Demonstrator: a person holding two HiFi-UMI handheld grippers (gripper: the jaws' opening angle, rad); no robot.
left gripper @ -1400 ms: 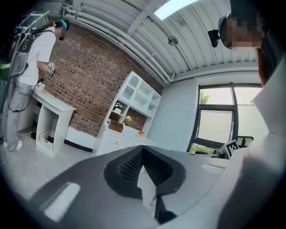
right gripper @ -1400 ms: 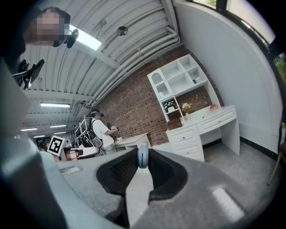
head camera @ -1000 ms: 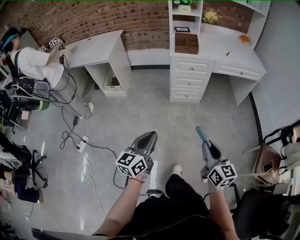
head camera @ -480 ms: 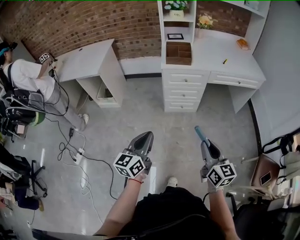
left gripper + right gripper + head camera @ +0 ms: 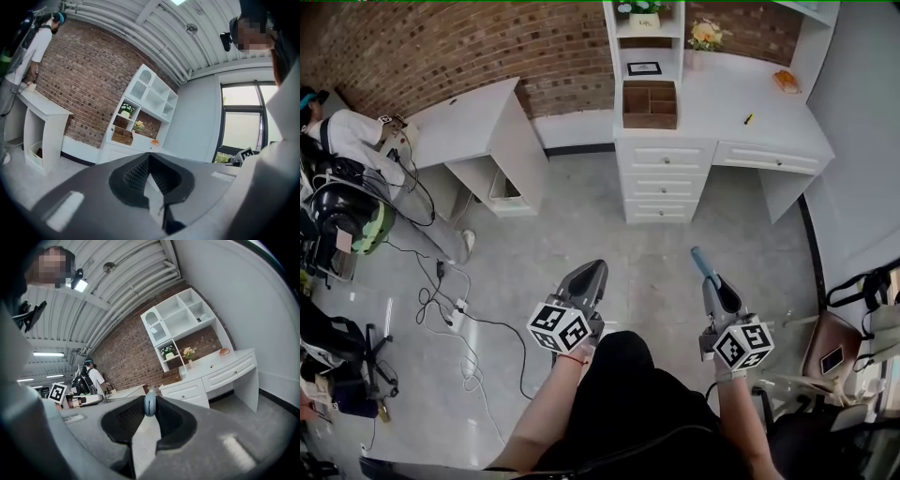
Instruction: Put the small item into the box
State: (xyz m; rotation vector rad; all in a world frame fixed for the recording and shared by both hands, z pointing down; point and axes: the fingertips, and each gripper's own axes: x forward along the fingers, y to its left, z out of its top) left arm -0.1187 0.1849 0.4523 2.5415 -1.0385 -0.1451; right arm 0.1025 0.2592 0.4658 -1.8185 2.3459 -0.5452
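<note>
My right gripper [image 5: 710, 281] is shut on a small light-blue item [image 5: 699, 261], which sticks out past the jaw tips; in the right gripper view the blue item [image 5: 149, 404] stands pinched between the jaws. The left gripper [image 5: 597, 268] is shut with nothing in it, and its ribbed pads [image 5: 138, 169] meet. Both are held over the grey floor, far from the open wooden box [image 5: 650, 103] on the white desk [image 5: 712, 98]. The same box [image 5: 123, 136] shows under the shelves in the left gripper view, and small [image 5: 171, 378] in the right gripper view.
A white shelf unit [image 5: 644, 37] stands behind the box. A small yellow thing [image 5: 748, 119] and an orange one [image 5: 785, 82] lie on the desk. A second white desk [image 5: 473, 117] is at the left, with a person [image 5: 347, 141] beside it. Cables [image 5: 455, 300] trail on the floor.
The view has shifted: the desk and box sit slightly higher and further left, and the person at the left has slid toward the edge. My leg has swung forward. Both grippers hold as before.
</note>
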